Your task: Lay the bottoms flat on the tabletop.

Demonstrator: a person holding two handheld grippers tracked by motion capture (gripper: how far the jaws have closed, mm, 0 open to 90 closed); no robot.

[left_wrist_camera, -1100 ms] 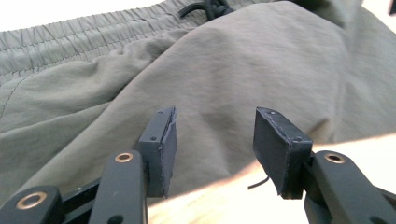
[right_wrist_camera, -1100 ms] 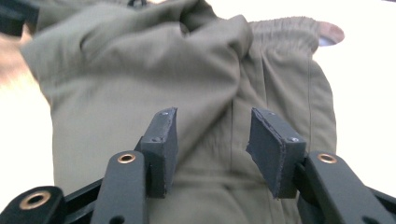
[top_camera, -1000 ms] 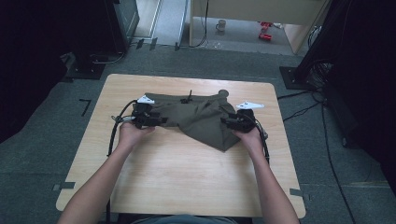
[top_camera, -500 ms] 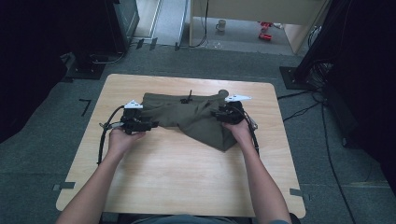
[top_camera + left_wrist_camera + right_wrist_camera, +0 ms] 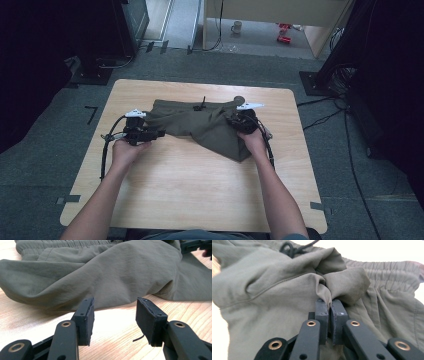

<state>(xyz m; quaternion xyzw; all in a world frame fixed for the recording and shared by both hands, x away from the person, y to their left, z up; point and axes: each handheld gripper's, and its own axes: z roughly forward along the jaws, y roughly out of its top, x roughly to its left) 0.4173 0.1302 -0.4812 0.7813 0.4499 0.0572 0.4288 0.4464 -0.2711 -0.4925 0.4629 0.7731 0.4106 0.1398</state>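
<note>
An olive-green pair of shorts (image 5: pixel 200 125) with an elastic waistband and a black drawstring (image 5: pixel 200 106) lies crumpled on the wooden table (image 5: pixel 165 190). My right gripper (image 5: pixel 234 121) is shut on a pinched fold of the shorts' fabric (image 5: pixel 329 293) at their right side. Just off the left edge of the shorts, my left gripper (image 5: pixel 159 133) is open, its jaws standing apart over bare wood with the cloth (image 5: pixel 107 272) a little beyond them. A loose black thread (image 5: pixel 138 338) lies on the table between the left pads (image 5: pixel 86 317).
The table's near half is bare wood. A dark round mark (image 5: pixel 239 99) sits at the back of the table behind the shorts. Cables (image 5: pixel 105 150) trail from both grippers over the table. Black stands and a wooden desk (image 5: pixel 270 20) lie beyond on the grey floor.
My left gripper has let go of the shorts and drawn back to the left, off the cloth. The right gripper has stayed shut on the fabric, shifting slightly towards the back.
</note>
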